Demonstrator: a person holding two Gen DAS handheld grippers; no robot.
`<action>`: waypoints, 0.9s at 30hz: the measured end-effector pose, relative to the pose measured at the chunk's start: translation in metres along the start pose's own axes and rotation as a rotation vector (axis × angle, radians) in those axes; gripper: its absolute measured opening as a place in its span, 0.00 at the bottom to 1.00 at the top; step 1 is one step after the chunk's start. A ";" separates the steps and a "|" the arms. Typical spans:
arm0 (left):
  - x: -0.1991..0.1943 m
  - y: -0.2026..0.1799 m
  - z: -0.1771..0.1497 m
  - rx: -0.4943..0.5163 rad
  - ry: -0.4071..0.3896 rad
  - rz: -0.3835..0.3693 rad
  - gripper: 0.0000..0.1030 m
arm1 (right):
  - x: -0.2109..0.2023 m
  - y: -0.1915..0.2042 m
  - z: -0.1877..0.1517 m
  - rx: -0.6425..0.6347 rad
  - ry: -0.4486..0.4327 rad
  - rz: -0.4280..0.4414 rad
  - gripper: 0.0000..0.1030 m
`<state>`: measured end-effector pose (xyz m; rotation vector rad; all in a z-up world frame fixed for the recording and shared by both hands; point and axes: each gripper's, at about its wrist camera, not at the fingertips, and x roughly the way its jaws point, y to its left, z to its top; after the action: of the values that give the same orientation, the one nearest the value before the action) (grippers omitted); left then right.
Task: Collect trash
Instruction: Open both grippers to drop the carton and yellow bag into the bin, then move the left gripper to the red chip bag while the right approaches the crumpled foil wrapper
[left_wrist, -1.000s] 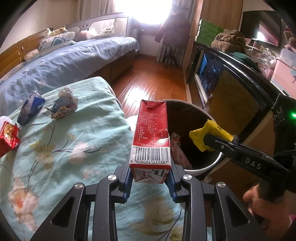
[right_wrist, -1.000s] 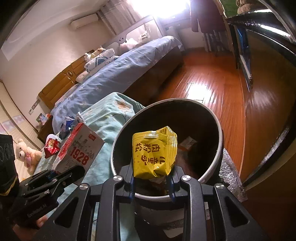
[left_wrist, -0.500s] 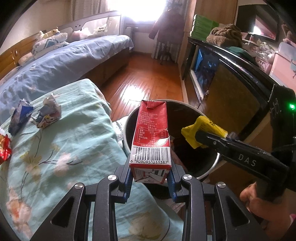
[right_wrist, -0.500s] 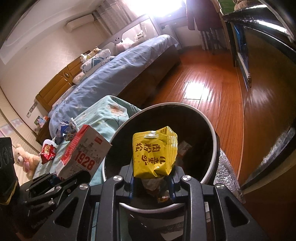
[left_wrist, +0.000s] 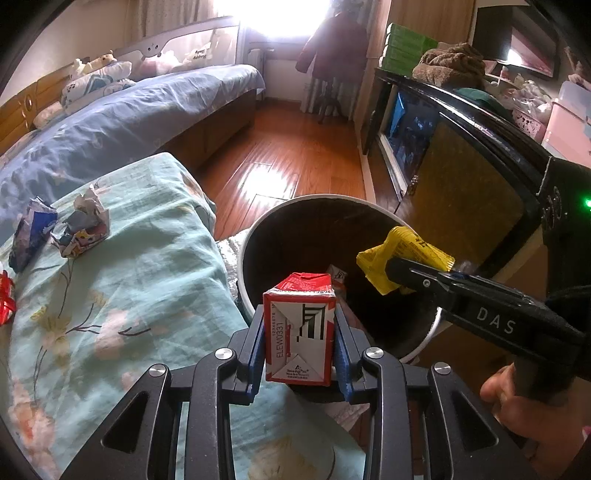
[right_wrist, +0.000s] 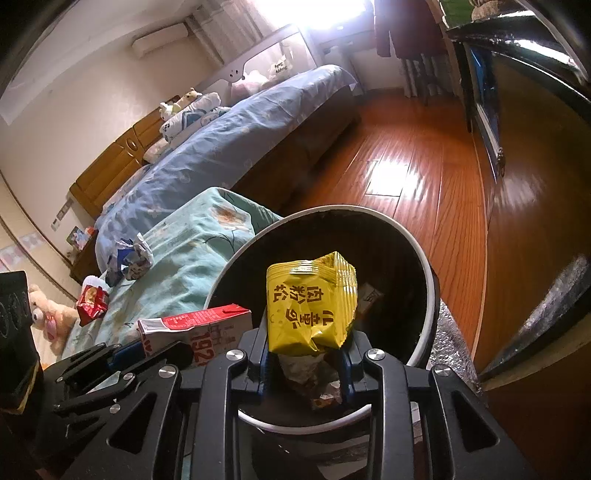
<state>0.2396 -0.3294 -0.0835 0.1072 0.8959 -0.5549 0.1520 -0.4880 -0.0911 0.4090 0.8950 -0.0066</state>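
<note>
My left gripper (left_wrist: 300, 363) is shut on a red and white milk carton (left_wrist: 300, 332), tipped forward over the near rim of a round black trash bin with a white rim (left_wrist: 244, 254). My right gripper (right_wrist: 306, 365) is shut on a yellow snack packet (right_wrist: 310, 301) and holds it above the bin (right_wrist: 430, 280). The packet (left_wrist: 400, 258) and right gripper (left_wrist: 391, 271) also show in the left wrist view over the bin's right side. The carton (right_wrist: 195, 328) shows in the right wrist view at the bin's left edge. Some trash lies inside the bin.
A teal floral bedspread (left_wrist: 122, 280) lies left of the bin with crumpled paper (left_wrist: 83, 227), a blue wrapper (left_wrist: 31, 230) and a red packet (right_wrist: 92, 299) on it. A dark cabinet (left_wrist: 461, 177) stands right of the bin. Wooden floor (left_wrist: 288, 155) lies beyond.
The left gripper has tilted the carton forward, so its bottom faces the camera, and moved it over the bin's rim. The right gripper still holds the yellow packet above the bin.
</note>
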 end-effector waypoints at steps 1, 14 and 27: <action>0.000 0.000 0.000 -0.002 0.002 -0.004 0.30 | 0.001 0.000 0.001 0.000 0.007 0.001 0.32; -0.034 0.026 -0.016 -0.086 -0.045 -0.004 0.50 | -0.006 0.007 -0.003 0.013 -0.008 0.003 0.64; -0.088 0.087 -0.062 -0.228 -0.094 0.094 0.59 | -0.009 0.065 -0.020 -0.042 -0.016 0.074 0.83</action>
<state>0.1961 -0.1992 -0.0675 -0.0830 0.8516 -0.3642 0.1424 -0.4226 -0.0731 0.4018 0.8629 0.0769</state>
